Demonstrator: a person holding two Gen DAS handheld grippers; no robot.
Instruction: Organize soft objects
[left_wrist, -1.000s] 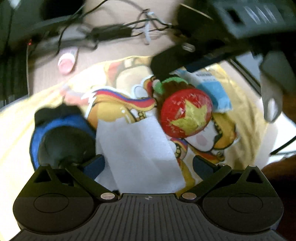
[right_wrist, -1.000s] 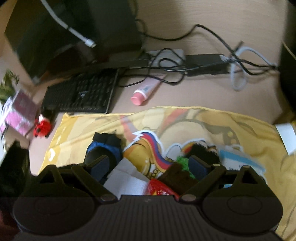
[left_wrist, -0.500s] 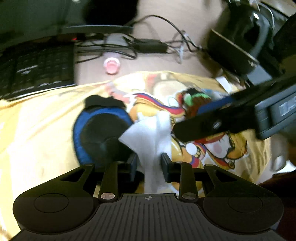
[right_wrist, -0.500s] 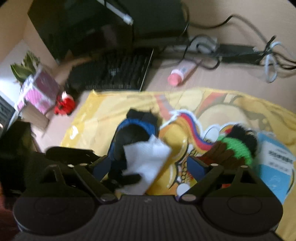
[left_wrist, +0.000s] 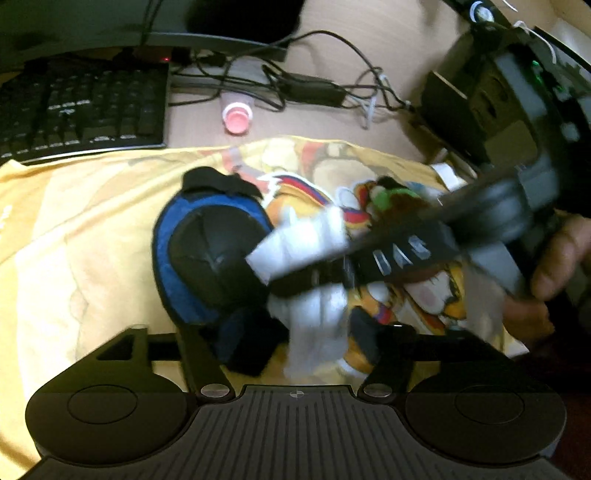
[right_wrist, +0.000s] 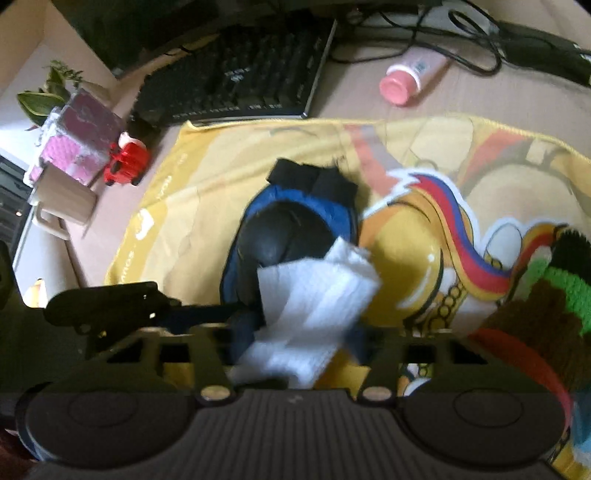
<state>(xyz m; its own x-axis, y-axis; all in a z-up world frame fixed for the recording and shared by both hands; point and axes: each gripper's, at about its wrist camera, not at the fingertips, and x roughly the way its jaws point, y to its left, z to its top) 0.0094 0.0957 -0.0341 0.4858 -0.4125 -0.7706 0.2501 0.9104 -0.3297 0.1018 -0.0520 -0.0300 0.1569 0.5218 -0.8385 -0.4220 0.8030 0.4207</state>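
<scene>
We see the white tissue (right_wrist: 314, 295) draped against the blue-and-black pad (right_wrist: 291, 229) on the yellow printed cloth (right_wrist: 207, 192) that covers the worktop (right_wrist: 369, 103), with the keyboard (right_wrist: 243, 74) and a pink-capped tube (right_wrist: 410, 77) beyond. In our left wrist view the left gripper (left_wrist: 295, 332) has its jaws partly apart with the tissue (left_wrist: 314, 295) between them, though blur leaves us unsure whether they pinch it. The right gripper (right_wrist: 295, 343) reaches across, its jaws likewise spread around the tissue's lower fold, seemingly released.
</scene>
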